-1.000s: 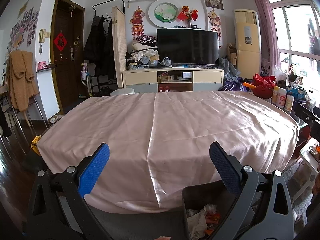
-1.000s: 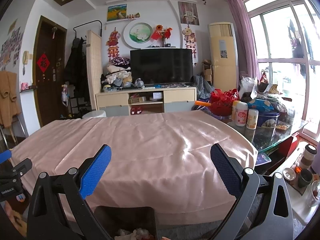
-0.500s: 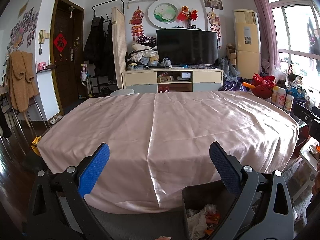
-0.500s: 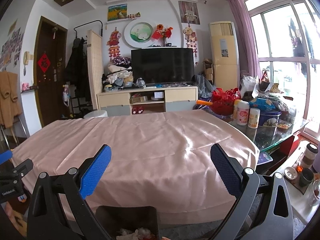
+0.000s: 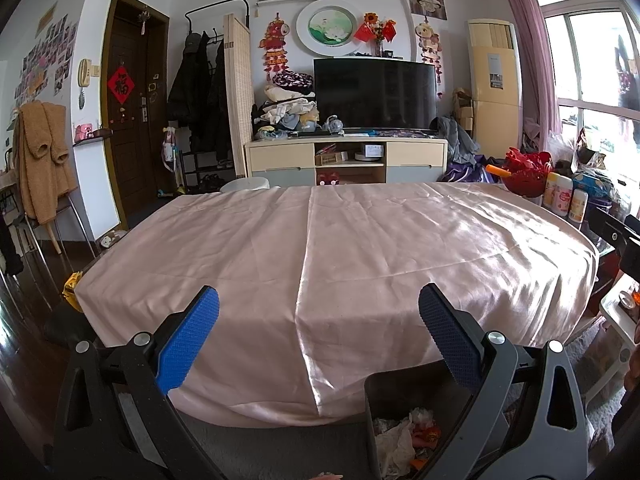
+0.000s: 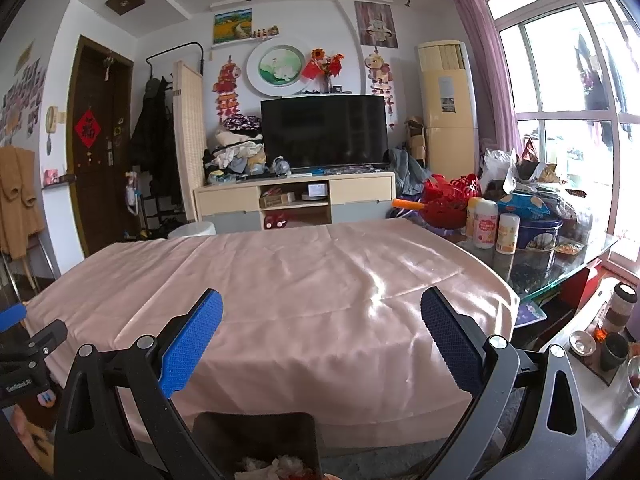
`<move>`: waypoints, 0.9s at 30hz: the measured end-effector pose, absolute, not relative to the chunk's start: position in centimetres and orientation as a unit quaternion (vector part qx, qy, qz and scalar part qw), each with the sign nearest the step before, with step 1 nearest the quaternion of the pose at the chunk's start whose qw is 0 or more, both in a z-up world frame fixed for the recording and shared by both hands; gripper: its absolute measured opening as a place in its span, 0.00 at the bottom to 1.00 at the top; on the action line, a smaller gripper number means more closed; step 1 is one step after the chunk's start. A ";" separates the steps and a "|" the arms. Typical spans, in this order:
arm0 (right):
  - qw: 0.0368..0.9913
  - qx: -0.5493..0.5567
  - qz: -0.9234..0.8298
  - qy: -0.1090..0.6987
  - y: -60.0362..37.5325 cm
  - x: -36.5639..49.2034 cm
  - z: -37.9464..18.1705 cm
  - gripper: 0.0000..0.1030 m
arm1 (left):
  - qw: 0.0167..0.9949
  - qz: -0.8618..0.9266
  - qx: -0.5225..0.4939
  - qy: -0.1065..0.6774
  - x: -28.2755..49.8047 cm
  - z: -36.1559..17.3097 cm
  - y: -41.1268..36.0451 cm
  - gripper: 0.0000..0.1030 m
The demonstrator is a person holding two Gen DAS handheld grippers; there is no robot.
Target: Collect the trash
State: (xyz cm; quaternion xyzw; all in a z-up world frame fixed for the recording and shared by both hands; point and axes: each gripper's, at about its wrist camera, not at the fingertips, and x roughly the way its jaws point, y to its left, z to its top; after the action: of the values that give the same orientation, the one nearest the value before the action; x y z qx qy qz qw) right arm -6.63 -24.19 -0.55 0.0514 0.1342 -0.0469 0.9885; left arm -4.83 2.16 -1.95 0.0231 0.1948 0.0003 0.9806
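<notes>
Trash (image 5: 404,436) lying in the dark bin (image 5: 384,396) below the bench's (image 5: 360,248) near edge, left tool (image 5: 319,334) and right tool (image 6: 321,336) both released and empty; collecting appears finished, so nothing remains to grasp.

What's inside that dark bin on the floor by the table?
The dark bin holds crumpled paper trash plus some orange and red scraps. Its bottom is covered by the trash, and the left gripper frame blocks its right part.
</notes>
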 end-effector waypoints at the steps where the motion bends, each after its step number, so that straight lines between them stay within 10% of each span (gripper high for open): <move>1: 0.988 0.052 -0.047 0.135 -24.2 -6.6 -0.6 0.97 | 0.981 0.000 0.023 0.195 -4.8 -1.9 2.1 0.92; 27: 0.989 0.051 -0.048 0.134 -24.1 -6.7 -0.4 0.97 | 0.979 0.013 0.028 0.203 -4.7 -2.0 2.0 0.92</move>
State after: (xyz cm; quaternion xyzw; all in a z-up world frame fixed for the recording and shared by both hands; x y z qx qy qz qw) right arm -6.69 -24.07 -0.43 0.0508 0.1335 -0.0485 0.9886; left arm -4.70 1.99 -1.95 0.0282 0.2031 0.0131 0.9787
